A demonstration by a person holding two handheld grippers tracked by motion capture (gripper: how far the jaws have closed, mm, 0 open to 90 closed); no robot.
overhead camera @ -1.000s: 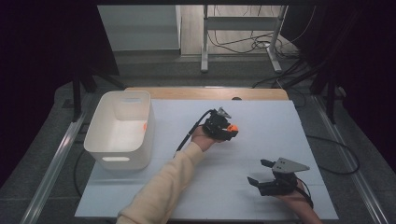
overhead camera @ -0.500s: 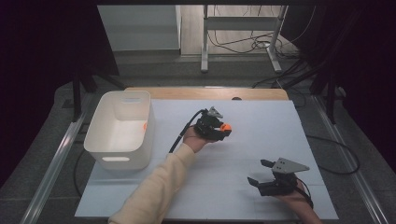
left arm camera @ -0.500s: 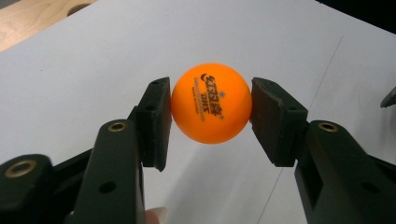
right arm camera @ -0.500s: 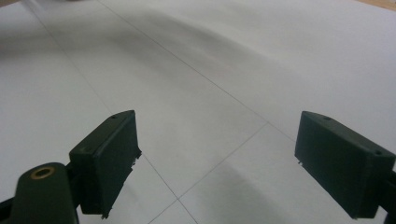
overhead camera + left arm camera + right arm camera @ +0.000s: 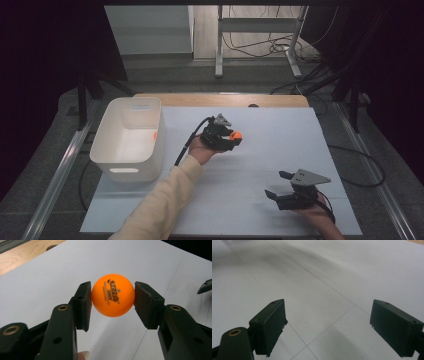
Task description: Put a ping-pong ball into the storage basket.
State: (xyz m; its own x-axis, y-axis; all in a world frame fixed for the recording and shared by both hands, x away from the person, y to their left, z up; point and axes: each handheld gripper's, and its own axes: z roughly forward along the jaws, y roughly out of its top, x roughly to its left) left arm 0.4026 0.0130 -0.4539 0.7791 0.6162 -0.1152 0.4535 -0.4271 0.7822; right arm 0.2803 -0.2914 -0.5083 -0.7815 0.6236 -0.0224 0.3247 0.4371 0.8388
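The left tool [image 5: 113,296] is pinching the orange ball [image 5: 113,295] above the bench [image 5: 280,135] centre, w/ the right tool [image 5: 328,327] spread & idle near the front right corner, so carry step is in hand; next probably needs a move toward the white bin [image 5: 127,140] at left edge, then release.

The high view looks forward and down from above the person's side onto the white table [image 5: 280,135], from well back. The left gripper view sits close behind its jaws, facing across the table [image 5: 37,277] toward the wooden edge [image 5: 22,252]. The right gripper view skims low over the same tabletop [image 5: 324,272].
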